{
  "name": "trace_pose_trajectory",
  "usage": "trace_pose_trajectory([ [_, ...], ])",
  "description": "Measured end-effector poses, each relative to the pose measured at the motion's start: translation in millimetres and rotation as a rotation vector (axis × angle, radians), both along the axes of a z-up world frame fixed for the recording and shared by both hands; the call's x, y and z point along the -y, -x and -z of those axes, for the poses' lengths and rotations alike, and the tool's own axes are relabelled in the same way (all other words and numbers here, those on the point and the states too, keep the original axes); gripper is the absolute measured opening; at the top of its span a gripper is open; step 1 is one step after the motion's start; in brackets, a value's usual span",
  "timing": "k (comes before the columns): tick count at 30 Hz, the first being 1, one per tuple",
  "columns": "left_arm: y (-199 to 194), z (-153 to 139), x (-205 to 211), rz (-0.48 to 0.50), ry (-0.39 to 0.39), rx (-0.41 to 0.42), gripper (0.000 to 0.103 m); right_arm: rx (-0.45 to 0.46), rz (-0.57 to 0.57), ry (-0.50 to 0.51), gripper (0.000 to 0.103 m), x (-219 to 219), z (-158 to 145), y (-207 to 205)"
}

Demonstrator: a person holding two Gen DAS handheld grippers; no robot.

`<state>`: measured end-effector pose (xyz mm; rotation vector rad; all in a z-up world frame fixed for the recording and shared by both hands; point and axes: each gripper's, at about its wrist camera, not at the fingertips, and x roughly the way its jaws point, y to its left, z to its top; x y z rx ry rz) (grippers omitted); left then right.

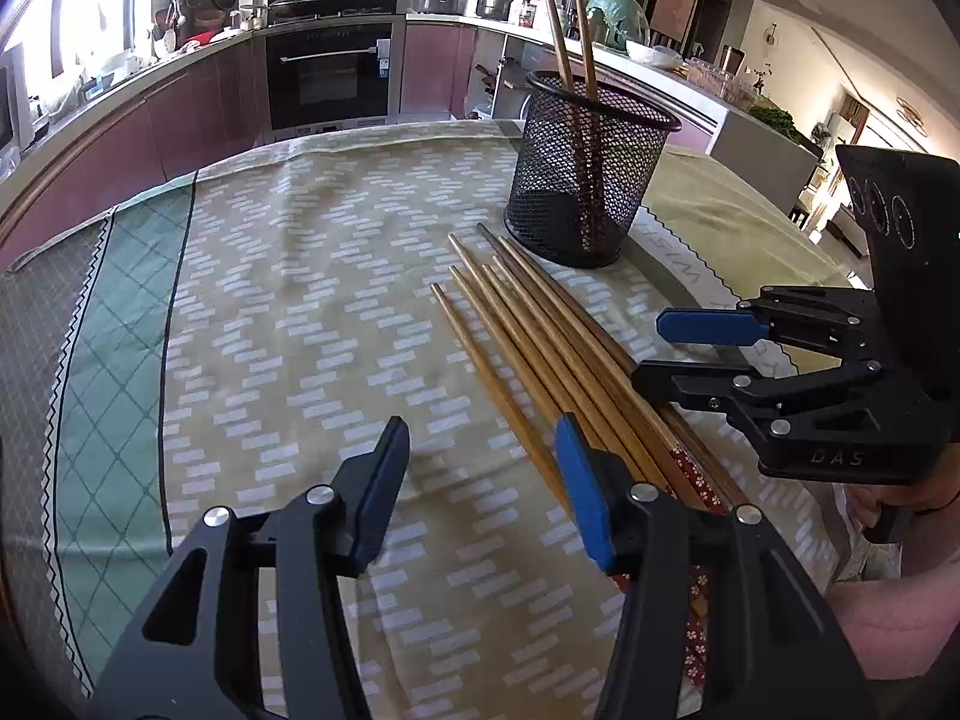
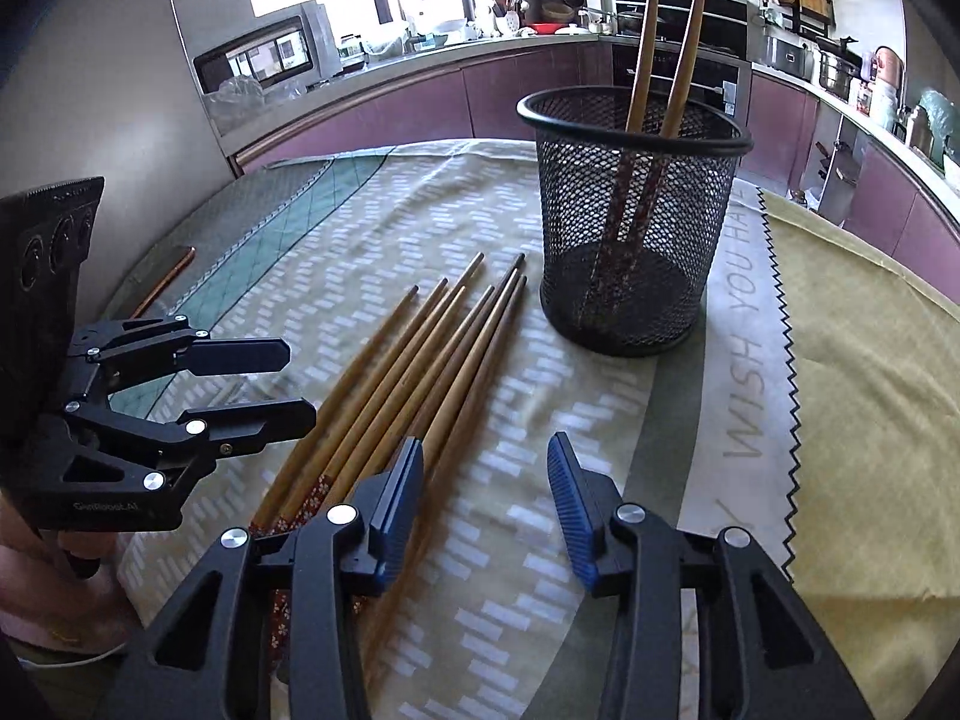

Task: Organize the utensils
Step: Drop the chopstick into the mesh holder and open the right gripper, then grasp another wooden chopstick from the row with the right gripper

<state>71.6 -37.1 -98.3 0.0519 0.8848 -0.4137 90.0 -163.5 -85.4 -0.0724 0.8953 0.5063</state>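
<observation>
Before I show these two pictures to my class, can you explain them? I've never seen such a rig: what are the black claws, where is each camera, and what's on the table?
A person holds a two-finger gripper in each hand, each with a camera looking along its fingers. One picture looks past the left gripper, the other past the right gripper. Both are open and hold nothing. On the tablecloth lies a bundle of loose chopsticks; beside it a black mesh cup holds two chopsticks upright.

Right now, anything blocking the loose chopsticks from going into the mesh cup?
Nothing visible. The loose chopsticks lie on the cloth beside the mesh cup, bare cloth between. The cup's mouth is open, holding only two chopsticks. Both the left gripper and right gripper are open, empty.
</observation>
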Motion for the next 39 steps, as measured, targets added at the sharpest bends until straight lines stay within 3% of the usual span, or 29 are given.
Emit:
trace_pose_trajectory([
  [12, 0.6, 0.5, 12.8, 0.0, -0.072, 0.008, 0.049, 0.008, 0.011, 0.038, 0.039, -5.1, 4.5, -3.9],
  [16, -1.1, -0.3, 12.9, -0.014, -0.102, 0.018, 0.036, 0.026, 0.007, 0.076, 0.032, -15.2, 4.4, -6.2],
  [20, -5.4, -2.1, 4.5, -0.037, -0.078, 0.002, 0.021, 0.016, 0.014, 0.059, 0.022, -13.5, 5.1, -10.8],
  [22, -6.2, -2.6, 0.6, -0.047, -0.059, -0.007, 0.016, 0.006, 0.011, 0.042, 0.012, -12.0, 5.0, -12.3],
  [25, -7.2, -3.1, -3.9, -0.06, -0.042, -0.016, 0.008, -0.004, 0.009, 0.026, 0.01, -10.9, 4.8, -12.7],
  [39, -8.0, -1.9, -6.3, -0.075, -0.04, -0.021, 0.008, -0.011, -0.004, -0.069, 0.006, -2.6, -3.9, -9.9],
])
